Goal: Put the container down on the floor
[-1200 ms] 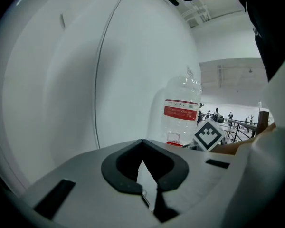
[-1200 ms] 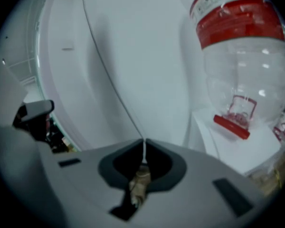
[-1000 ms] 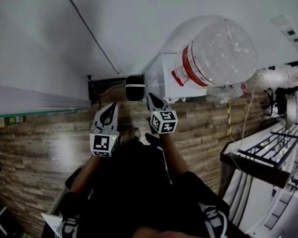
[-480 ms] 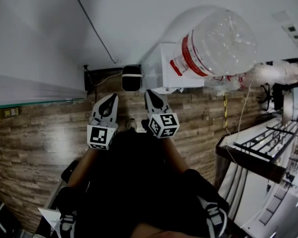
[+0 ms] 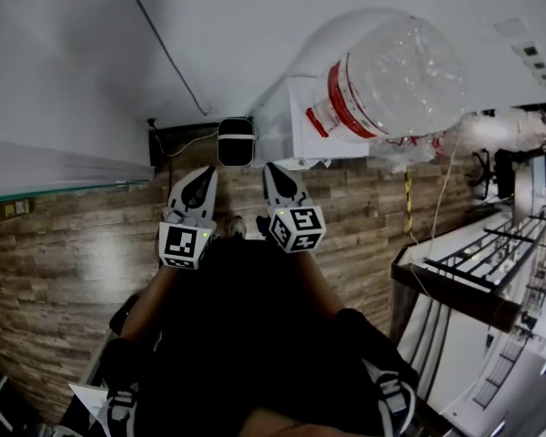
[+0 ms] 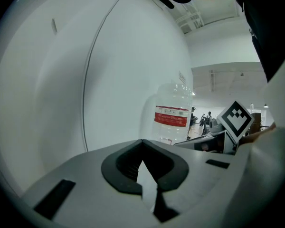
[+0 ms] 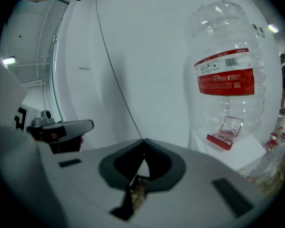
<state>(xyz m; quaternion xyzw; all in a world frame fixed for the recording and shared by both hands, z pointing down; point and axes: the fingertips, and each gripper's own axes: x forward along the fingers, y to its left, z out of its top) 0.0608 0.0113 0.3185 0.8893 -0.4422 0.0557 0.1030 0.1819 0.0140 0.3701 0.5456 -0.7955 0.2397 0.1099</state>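
The jaws of the left gripper (image 6: 142, 146) were pressed together, tips meeting, with nothing between them. The jaws of the right gripper (image 7: 143, 145) were likewise closed tip to tip and empty; through the slot behind the tips only a sliver of wooden floor showed. Both grippers were held side by side, close but not touching, just in front of the person's dark clothing (image 5: 246, 335), each pointing toward the white wall (image 5: 255, 25). Their marker cubes faced up toward the head camera, and the toe of a shoe (image 5: 238, 228) showed between them.

Ahead of the jaws, at the foot of the wall, stood a small dark object with a pale band (image 5: 236, 141), and beside it a black strip (image 5: 177, 139) from which a thin cable (image 5: 164, 53) ran up the wall.

The container (image 5: 396, 71), a large clear bottle with a red label, was ahead and to the right of the right gripper, well apart from both pairs of jaws. It was not on the floor: it stood on a white box (image 5: 300, 130) set against the wall, with a red fitting (image 7: 223, 139) at its lower end where it met the box. From the left gripper view it appeared farther off, beyond the right gripper's marker cube.

The wooden plank floor (image 5: 64, 244) spread around the person, and a dark wire rack (image 5: 491, 253) stood at the far right.
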